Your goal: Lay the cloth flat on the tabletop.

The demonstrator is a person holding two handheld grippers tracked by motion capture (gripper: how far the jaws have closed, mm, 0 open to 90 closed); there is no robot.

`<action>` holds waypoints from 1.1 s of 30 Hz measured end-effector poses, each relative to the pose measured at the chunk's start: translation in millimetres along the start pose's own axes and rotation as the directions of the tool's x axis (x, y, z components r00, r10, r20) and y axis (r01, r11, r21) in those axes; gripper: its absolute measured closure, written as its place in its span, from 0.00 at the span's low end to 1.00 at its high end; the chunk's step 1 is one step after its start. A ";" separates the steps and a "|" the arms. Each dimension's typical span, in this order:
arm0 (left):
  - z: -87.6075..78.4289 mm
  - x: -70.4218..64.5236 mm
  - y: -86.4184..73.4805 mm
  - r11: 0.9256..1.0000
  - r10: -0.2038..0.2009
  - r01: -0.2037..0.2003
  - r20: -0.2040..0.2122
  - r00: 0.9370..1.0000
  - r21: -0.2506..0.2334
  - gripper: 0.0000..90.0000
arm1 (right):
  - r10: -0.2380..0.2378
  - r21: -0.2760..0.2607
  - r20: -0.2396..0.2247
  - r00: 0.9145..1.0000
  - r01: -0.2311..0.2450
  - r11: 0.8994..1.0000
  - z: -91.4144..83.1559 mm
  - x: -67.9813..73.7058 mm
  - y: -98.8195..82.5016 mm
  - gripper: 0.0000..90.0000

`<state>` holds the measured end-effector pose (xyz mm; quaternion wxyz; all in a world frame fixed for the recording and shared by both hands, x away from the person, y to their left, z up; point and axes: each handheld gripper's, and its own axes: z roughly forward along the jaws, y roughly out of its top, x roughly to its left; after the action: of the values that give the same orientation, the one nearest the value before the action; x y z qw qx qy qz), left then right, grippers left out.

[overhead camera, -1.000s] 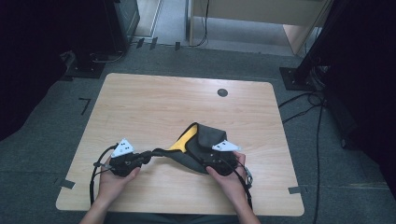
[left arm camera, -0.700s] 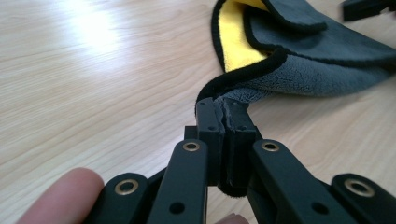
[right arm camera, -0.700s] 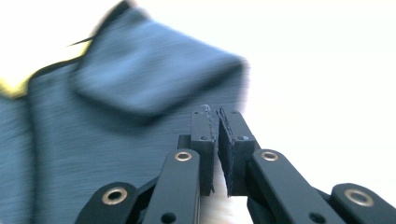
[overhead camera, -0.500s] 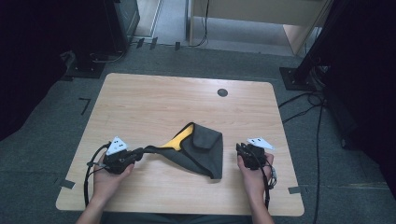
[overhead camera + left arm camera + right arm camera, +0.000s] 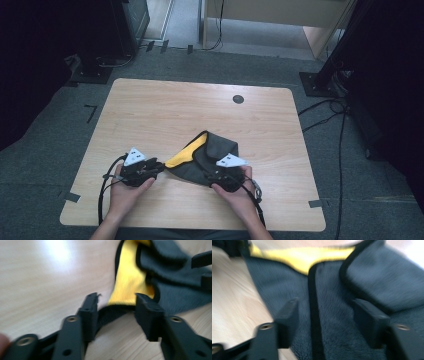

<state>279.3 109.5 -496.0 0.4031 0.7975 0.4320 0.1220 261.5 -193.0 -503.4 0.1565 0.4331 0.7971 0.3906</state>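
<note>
The right gripper (image 5: 212, 176), half a second ago off the cloth's (image 5: 215, 155) 3 o'clock side, is back over its near edge, jaws reopened astride the fabric. The left gripper's (image 5: 159, 167) jaws have just opened, freeing the cloth's yellow corner (image 5: 127, 287).

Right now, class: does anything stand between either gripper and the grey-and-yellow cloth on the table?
Nothing visible does. The left gripper stands open at the cloth's yellow-lined corner, its jaws having just opened. The right gripper hangs open directly over the grey folds, its jaws also just opened. Only bare table lies around.
</note>
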 end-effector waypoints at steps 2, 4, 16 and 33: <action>3.5 -0.8 -1.7 0.999 0.007 -0.007 -0.004 1.000 0.031 0.90 | 0.008 0.025 0.048 0.999 -0.009 1.000 9.2 -0.3 -6.0 0.66; 5.4 -0.7 -3.2 0.998 0.023 -0.023 -0.008 1.000 0.057 0.99 | 0.038 0.020 0.059 0.998 -0.039 0.999 6.1 -9.2 -6.0 0.83; 11.5 1.8 -8.1 0.995 0.027 -0.027 -0.003 1.000 0.095 1.00 | 0.175 -0.093 0.123 0.977 -0.164 0.982 -27.9 -51.4 -9.5 0.91; -13.1 2.5 0.0 0.989 -0.056 0.049 -0.048 0.997 -0.143 0.78 | 0.363 -0.222 0.271 0.892 -0.309 0.925 -66.7 -106.0 -21.4 0.79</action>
<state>273.6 118.5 -487.9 0.4505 0.7518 0.4533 0.1625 271.2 -318.5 -485.9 0.2450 0.6049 0.6388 0.4074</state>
